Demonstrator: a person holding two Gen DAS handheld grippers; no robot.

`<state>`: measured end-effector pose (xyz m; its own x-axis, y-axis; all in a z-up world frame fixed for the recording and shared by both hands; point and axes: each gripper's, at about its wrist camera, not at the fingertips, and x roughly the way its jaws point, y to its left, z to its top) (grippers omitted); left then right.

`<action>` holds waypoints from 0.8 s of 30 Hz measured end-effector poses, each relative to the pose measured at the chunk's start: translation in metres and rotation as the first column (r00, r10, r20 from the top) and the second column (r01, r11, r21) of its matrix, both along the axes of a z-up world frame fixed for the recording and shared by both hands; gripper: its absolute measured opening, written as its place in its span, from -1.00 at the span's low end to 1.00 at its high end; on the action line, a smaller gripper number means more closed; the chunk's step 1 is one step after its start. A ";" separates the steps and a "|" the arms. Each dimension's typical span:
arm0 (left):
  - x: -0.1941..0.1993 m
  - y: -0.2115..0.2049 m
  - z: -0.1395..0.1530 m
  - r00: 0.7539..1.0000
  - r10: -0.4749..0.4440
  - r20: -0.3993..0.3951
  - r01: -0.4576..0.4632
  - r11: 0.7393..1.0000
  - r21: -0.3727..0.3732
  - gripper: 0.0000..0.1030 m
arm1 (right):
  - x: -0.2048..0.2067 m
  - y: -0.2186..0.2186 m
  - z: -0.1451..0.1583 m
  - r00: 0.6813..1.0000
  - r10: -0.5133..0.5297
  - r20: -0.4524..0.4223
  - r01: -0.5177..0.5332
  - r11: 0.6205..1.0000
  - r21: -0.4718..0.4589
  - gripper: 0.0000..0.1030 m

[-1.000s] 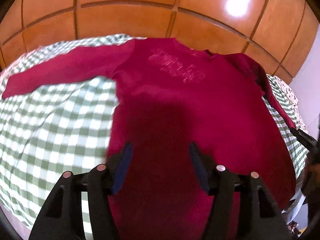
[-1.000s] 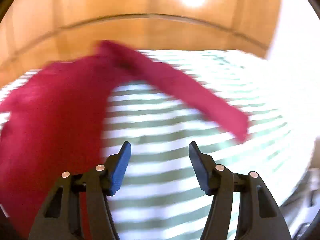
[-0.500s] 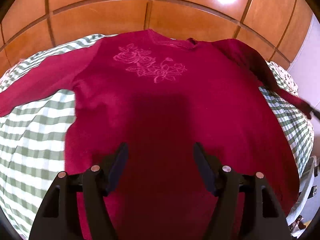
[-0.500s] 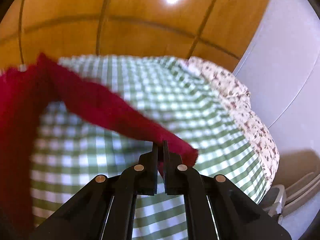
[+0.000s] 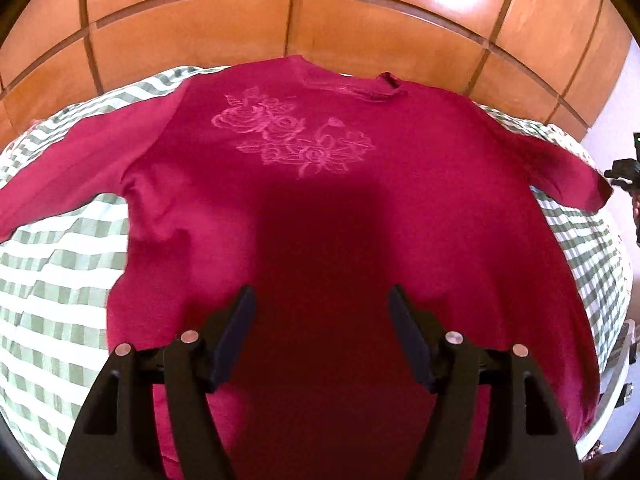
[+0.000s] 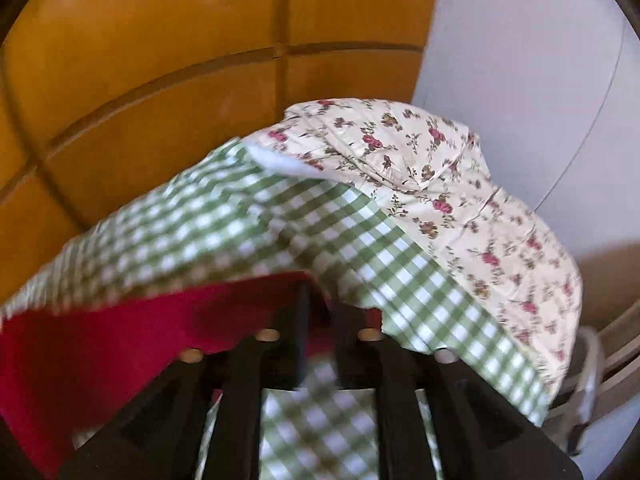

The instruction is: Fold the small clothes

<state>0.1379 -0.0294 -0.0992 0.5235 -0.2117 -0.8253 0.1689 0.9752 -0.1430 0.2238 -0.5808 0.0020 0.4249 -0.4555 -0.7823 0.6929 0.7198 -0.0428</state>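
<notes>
Right wrist view: right gripper (image 6: 320, 312) jaws opening, dark red sleeve cuff (image 6: 132, 320) still between them, blurred. Risk: cuff snags on a pad as the gripper moves, dragging the sleeve crooked. Left gripper (image 5: 320, 320) hangs wide, empty, above the crimson long-sleeved rose-embroidered top (image 5: 320, 208), spread ahead on the green-checked bedsheet (image 5: 60, 280).

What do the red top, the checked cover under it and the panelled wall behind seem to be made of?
Red top: soft matte knit, probably cotton jersey; it drapes and wrinkles, with a tone-on-tone rose motif, stitched or printed.
Checked cover: thin woven cloth, likely cotton; green and white gingham, creased, no sheen.
Panelled wall: wood or wood veneer, glossy varnish; a bright light glare reflects off it.
</notes>
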 end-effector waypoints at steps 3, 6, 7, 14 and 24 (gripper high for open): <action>0.002 0.005 -0.002 1.000 0.017 0.002 -0.017 1.000 -0.005 0.40 | -0.029 -0.005 -0.014 0.985 -0.113 0.130 0.098 0.989 0.115 0.44; 0.007 0.008 -0.009 0.999 0.032 -0.016 -0.033 0.999 -0.014 0.41 | -0.057 0.003 -0.050 0.976 -0.131 0.176 0.075 0.953 0.294 0.44; 0.008 0.007 -0.010 0.999 0.032 -0.014 -0.032 0.999 -0.008 0.42 | -0.061 0.006 -0.064 0.975 -0.129 0.182 0.060 0.937 0.344 0.43; 0.005 0.001 -0.013 0.999 0.037 -0.004 -0.037 0.999 0.024 0.55 | -0.027 0.028 -0.099 0.979 -0.061 0.195 -0.020 0.921 0.389 -0.22; -0.006 0.020 -0.009 0.998 0.055 -0.003 -0.055 0.998 0.034 0.55 | -0.025 0.035 -0.084 0.999 -0.035 -0.002 0.035 0.990 0.137 -0.91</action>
